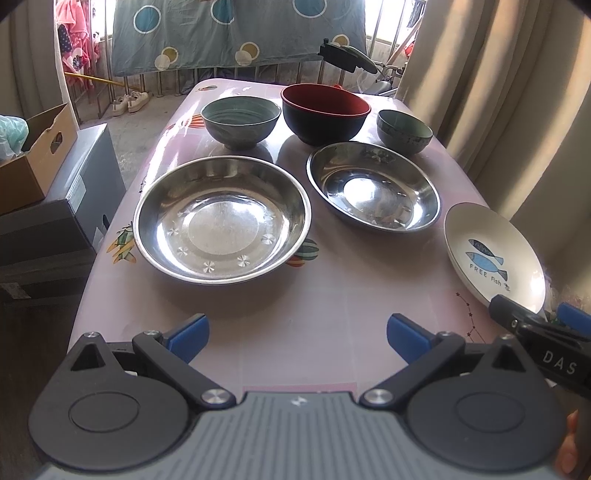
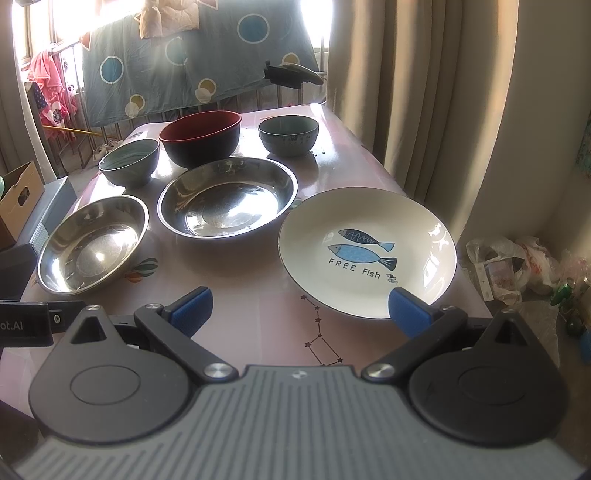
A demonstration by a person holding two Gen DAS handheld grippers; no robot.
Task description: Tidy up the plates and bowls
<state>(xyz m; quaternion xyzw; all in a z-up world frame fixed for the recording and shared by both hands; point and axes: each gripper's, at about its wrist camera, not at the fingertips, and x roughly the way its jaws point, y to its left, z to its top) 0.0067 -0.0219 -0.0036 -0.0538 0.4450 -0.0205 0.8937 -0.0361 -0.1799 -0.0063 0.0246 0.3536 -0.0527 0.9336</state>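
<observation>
On the pink table (image 1: 332,302) lie two steel plates: a large one (image 1: 221,218) at the left and a second (image 1: 373,186) to its right. Behind them stand a grey-green bowl (image 1: 240,120), a red-lined dark bowl (image 1: 325,112) and a small green bowl (image 1: 404,131). A white fish plate (image 2: 367,251) rests at the table's right edge. My left gripper (image 1: 297,338) is open above the near table, holding nothing. My right gripper (image 2: 299,308) is open, its right finger (image 2: 408,308) over the fish plate's near rim. The right gripper's body (image 1: 546,345) shows in the left wrist view.
Beige curtains (image 2: 406,92) hang close to the right table edge. A cardboard box (image 1: 33,158) on grey cases stands left of the table. Plastic bags (image 2: 517,266) lie on the floor at the right. A spotted blue sheet (image 1: 236,33) hangs behind.
</observation>
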